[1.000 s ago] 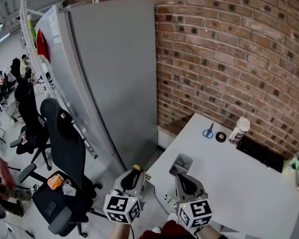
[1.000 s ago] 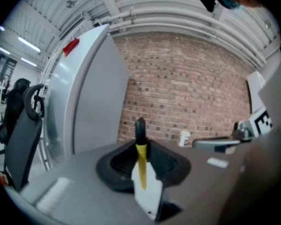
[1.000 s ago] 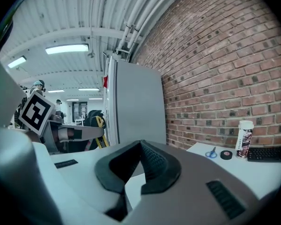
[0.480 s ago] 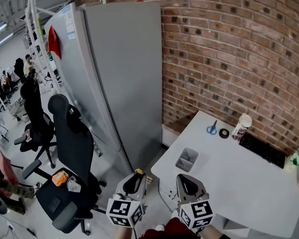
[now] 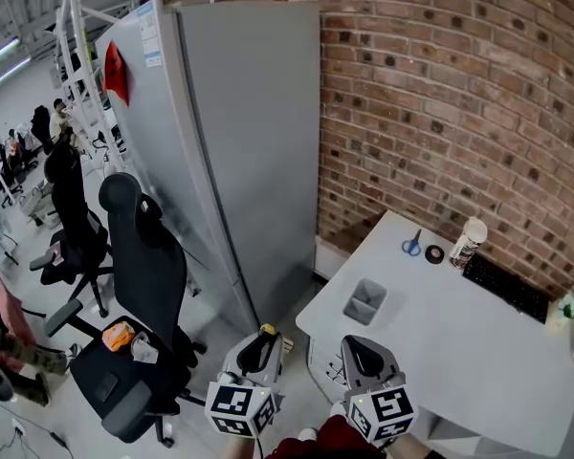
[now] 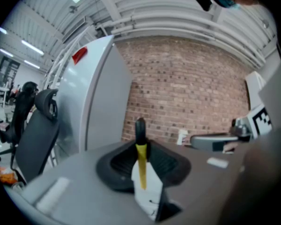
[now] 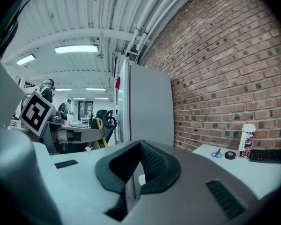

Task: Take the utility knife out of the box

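Observation:
A utility knife (image 5: 264, 332) with a yellow body and black end stands upright between the jaws of my left gripper (image 5: 260, 340), which is shut on it. In the left gripper view the knife (image 6: 141, 150) sticks up out of the left gripper (image 6: 140, 142). The small grey box (image 5: 366, 301) sits on the near left part of the white table (image 5: 459, 352), ahead of both grippers. My right gripper (image 5: 357, 348) is beside the left one over the table's near corner, jaws together and nothing in them; the right gripper (image 7: 139, 148) shows the same in its own view.
Blue scissors (image 5: 411, 248), a black tape roll (image 5: 434, 253), a white bottle (image 5: 468, 242) and a black keyboard (image 5: 502, 290) lie at the table's far side by the brick wall. A tall grey cabinet (image 5: 239, 142) and a black office chair (image 5: 139, 285) stand to the left.
Both grippers have drawn back from the table together, so the grey box now lies farther ahead of them. The knife stays in the left gripper.

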Demonstrator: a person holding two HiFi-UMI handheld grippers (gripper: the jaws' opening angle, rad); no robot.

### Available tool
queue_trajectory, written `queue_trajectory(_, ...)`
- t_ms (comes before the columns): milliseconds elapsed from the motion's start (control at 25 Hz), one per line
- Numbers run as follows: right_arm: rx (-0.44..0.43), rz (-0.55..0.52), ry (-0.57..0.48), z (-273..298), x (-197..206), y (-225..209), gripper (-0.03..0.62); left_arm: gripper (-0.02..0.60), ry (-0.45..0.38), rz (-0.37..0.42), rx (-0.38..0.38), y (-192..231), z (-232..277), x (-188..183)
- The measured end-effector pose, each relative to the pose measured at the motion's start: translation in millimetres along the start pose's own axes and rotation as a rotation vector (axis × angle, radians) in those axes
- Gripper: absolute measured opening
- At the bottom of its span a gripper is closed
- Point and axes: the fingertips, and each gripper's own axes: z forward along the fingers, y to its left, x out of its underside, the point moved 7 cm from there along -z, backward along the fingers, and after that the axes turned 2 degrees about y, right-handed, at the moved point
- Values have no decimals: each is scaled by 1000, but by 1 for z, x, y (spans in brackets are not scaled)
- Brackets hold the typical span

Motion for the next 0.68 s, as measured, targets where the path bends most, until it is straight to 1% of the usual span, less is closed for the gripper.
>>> queue_trajectory(680, 6, 18, 3, -7, 8, -7, 8, 75, -9, -5, -21, -3, -6, 6)
